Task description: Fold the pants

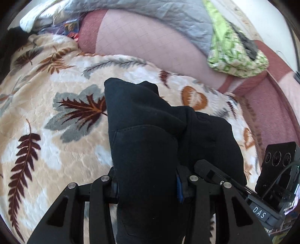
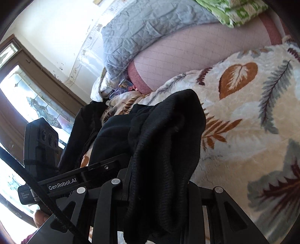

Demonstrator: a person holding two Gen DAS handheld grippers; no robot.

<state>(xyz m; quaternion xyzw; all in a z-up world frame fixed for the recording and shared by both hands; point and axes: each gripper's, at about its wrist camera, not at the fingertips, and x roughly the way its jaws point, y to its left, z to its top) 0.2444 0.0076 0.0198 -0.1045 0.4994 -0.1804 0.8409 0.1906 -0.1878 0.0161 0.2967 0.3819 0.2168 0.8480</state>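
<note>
The black pants hang bunched over a leaf-patterned fleece blanket. My left gripper is shut on the black pants, and the cloth drapes over and hides its fingertips. In the right wrist view my right gripper is shut on a ribbed edge of the black pants, which drapes over the jaws and hides the fingertips. The two grippers are close together: the right gripper's body shows at the left view's lower right, and the left gripper's body shows at the right view's lower left.
The blanket covers a bed. Behind it lie a pink checked pillow, a grey quilt and a green patterned cloth. A window with a brown frame is at the left of the right wrist view.
</note>
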